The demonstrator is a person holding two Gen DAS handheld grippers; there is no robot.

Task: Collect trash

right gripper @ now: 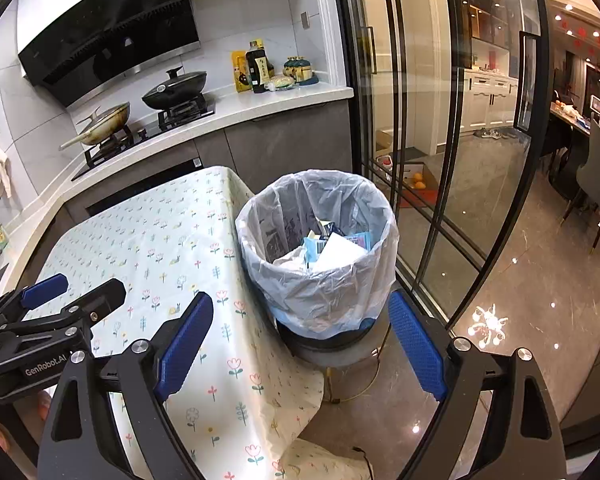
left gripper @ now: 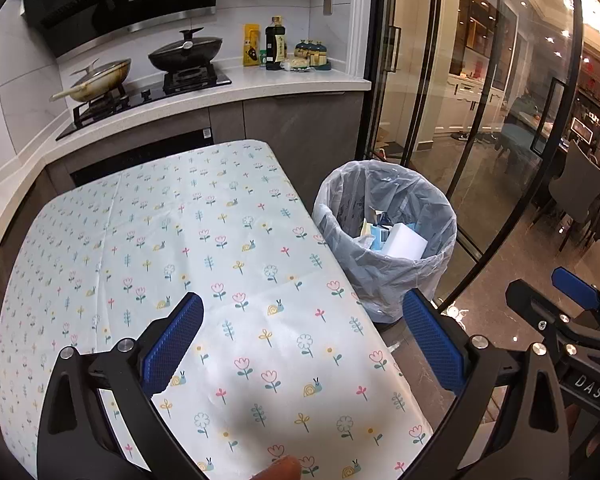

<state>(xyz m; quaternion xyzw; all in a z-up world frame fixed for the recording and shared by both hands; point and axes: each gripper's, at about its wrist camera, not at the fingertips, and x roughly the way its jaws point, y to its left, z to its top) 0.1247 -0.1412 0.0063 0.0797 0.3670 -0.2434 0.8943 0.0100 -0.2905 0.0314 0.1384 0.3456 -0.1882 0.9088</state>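
A bin lined with a clear bag (left gripper: 384, 240) stands on a low stool right of the table; it also shows in the right wrist view (right gripper: 320, 256). Paper, blue packets and a white sheet (right gripper: 336, 254) lie inside it. My left gripper (left gripper: 304, 336) is open and empty above the table's near right part. My right gripper (right gripper: 300, 340) is open and empty, in front of the bin and above the table's right edge. The right gripper (left gripper: 548, 300) shows at the right in the left wrist view, and the left gripper (right gripper: 74, 288) at the left in the right wrist view.
The table wears a floral cloth (left gripper: 188, 248), bare of items. Behind it runs a kitchen counter (left gripper: 260, 84) with a stove, two pans, bottles and jars. Glass sliding doors (right gripper: 440, 160) stand to the right of the bin.
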